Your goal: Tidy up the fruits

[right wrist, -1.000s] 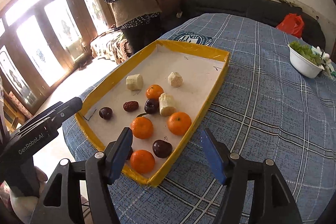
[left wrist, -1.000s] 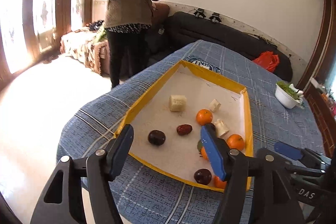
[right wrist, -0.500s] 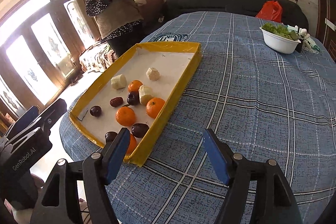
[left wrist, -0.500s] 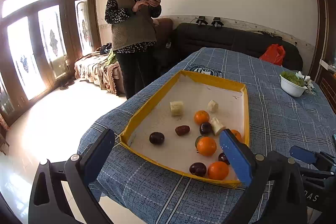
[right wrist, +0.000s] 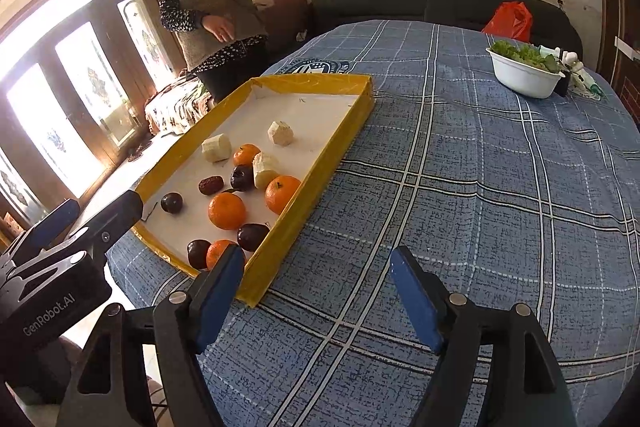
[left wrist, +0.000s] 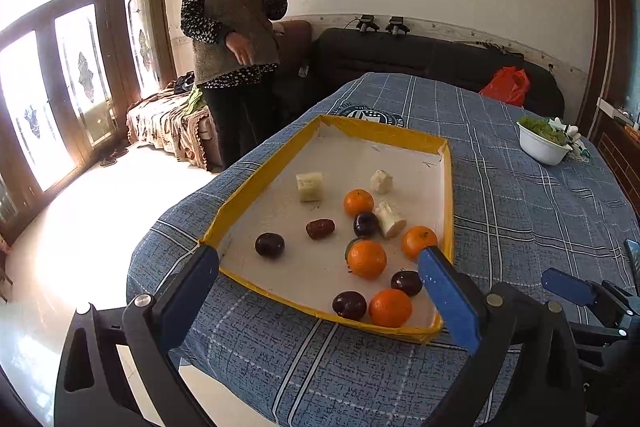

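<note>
**Grippers drawn back, fruit left mixed in the tray**

Both grippers have been pulled back and raised since 1 second ago, so the whole yellow-rimmed tray [left wrist: 447, 187] is now seen from behind its near edge. The left gripper [left wrist: 320, 267] is held wide with nothing between its fingers; the right gripper [right wrist: 316, 267] is likewise spread and empty, over the blue plaid tablecloth [right wrist: 460, 187] beside the tray. Inside the tray, 4 mandarins [left wrist: 366, 259], 4 dark plums [left wrist: 270, 245], 1 red date [left wrist: 320, 228] and 3 pale peeled chunks [left wrist: 309, 186] are scattered unsorted. Such a retreat is judged to suit surveying.
</note>
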Tool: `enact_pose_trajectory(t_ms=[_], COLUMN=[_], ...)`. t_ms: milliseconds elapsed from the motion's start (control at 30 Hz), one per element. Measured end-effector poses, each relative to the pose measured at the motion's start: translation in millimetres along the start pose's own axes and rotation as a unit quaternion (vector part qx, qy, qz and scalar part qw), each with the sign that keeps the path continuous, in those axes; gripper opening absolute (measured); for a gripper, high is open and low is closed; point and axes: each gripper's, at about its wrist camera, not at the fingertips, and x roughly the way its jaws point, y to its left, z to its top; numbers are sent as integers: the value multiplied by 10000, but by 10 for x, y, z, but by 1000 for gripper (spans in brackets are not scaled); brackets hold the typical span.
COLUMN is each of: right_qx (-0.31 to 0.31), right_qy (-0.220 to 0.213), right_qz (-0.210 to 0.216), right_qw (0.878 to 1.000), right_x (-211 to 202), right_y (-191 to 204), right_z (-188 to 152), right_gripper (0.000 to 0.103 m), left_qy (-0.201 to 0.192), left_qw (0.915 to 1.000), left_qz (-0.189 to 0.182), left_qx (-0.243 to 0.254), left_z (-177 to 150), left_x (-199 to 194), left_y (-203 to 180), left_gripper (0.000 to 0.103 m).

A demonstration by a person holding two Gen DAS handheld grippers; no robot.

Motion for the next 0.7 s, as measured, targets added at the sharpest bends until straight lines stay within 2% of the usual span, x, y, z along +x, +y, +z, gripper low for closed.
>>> enact_pose_trajectory(t_ms=[233,400,500,600,700], right_qx=[13,-23,-52,-103,-182], right_qy=[25,-1,-56,-170,-300], right_qz=[-8,-62,-92,-101,-94], right_qw=[10000,10000,9999,9998,9993], right_x=[25,26,4,-51,-111], right_y=[-20,-12,-3,16,51], right_z=[-29,-26,-34,-35,-33], right_gripper=[81,81,81,81,81], left_qy=[14,-127,-550,-1310,-1619], left_qw=[10000,9999,9980,9888,9845], left_qz=[-35,8,237,578,463], left_qx=[20,-44,-204,-424,-482], left_z=[-2,7,22,51,89], left_x=[0,-42,-195,-497,-668], left_y=[-25,-19,23,75,100], left_gripper=[100,100,100,102,103])
